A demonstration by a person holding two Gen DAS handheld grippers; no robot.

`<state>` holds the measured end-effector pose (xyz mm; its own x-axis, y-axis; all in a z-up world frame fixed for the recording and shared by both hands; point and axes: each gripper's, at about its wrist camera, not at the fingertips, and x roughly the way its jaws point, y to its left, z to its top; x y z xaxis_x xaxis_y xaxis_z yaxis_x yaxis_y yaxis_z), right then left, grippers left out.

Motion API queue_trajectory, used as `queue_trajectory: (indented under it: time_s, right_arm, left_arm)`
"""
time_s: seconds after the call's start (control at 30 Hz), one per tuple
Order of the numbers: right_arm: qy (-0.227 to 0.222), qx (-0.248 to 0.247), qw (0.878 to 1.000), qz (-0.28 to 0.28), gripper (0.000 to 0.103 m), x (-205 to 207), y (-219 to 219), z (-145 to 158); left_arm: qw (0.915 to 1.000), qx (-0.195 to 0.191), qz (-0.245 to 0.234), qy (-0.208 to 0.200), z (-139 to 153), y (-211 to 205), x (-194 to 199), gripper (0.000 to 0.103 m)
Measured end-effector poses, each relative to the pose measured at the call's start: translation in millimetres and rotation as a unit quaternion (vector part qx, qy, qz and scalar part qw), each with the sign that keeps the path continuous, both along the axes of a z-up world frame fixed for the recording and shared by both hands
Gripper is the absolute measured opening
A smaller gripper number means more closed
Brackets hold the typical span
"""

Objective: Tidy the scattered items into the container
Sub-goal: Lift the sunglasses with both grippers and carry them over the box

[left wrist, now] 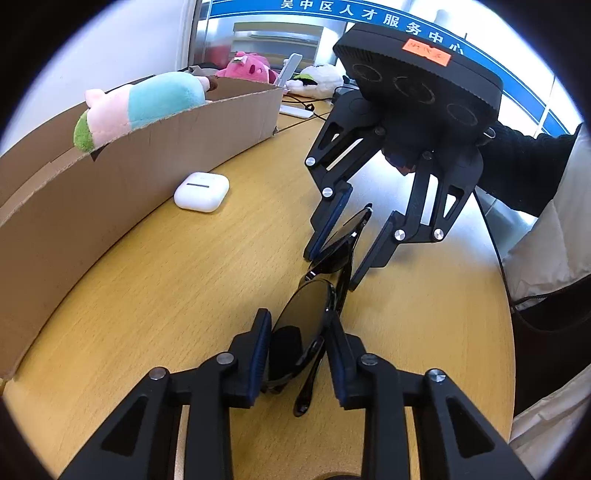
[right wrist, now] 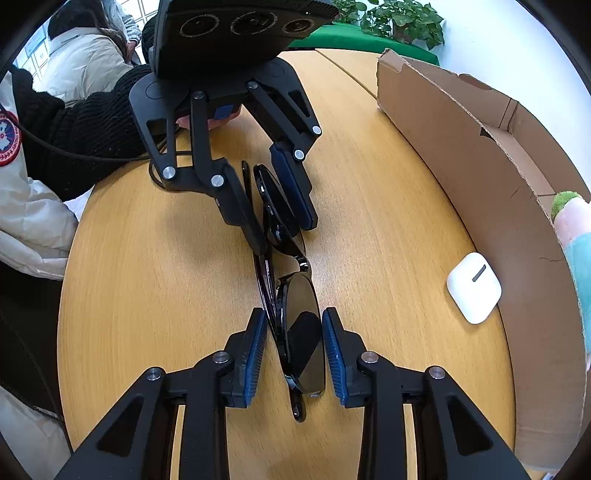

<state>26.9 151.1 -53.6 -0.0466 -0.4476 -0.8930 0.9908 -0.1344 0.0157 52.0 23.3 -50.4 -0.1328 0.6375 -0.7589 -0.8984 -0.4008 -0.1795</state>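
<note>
Black sunglasses, folded, stand on edge on the wooden table. My left gripper is shut on one lens end, with a blue pad against each side. At the opposite end my right gripper is shut on the other lens. A white earbud case lies beside the wall of the cardboard box. In the box rests a pink, teal and green plush toy.
A pink plush and a white plush sit beyond the box's far end. A black sleeve and a cable cross the table edge. Another person sits behind, with potted plants at the far side.
</note>
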Motion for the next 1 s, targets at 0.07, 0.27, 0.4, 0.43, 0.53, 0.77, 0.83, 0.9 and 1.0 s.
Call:
queue_trajectory:
  time_s: [0.07,0.27,0.4,0.43,0.53,0.77,0.83,0.9,1.0]
  right_arm:
    - [-0.001,0.004,1.000,0.002,0.033,0.0,-0.2,0.1]
    - [0.008,0.013,1.000,0.007,0.030,1.6,-0.7,8.3]
    - [0.024,0.023,0.999,0.010,0.030,4.9,-3.1,14.6]
    - [0.029,0.024,0.999,0.009,0.030,5.3,-3.5,17.3]
    - [0.050,0.021,0.999,0.004,0.030,4.2,-3.5,27.9]
    - [0.099,0.006,0.995,-0.011,0.029,18.2,13.7,74.9]
    - [0.118,0.006,0.993,-0.014,0.030,14.0,12.2,102.8]
    - [0.134,0.009,0.991,-0.015,0.029,-5.5,-6.2,117.9]
    - [0.149,0.014,0.988,-0.019,0.029,-29.6,-13.4,129.4]
  left_arm:
    - [0.9999,-0.002,0.000,0.011,3.3,0.9,0.5,0.012]
    - [0.9998,-0.009,-0.013,0.016,9.2,1.2,-2.0,0.010]
    - [0.9993,-0.007,-0.017,0.032,20.3,1.8,-3.1,0.010]
    - [0.9991,-0.005,-0.018,0.038,24.4,1.4,-3.6,0.010]
    - [0.9980,0.005,-0.019,0.060,42.9,-0.4,-6.9,0.010]
    - [0.9910,0.006,-0.018,0.132,99.4,-2.4,-22.4,0.010]
    - [0.9897,0.007,-0.015,0.142,112.0,-5.0,-32.7,0.010]
    - [0.9895,0.009,-0.011,0.144,122.9,-7.1,-45.7,0.010]
    - [0.9893,0.002,-0.005,0.146,133.6,-9.4,-64.6,0.010]
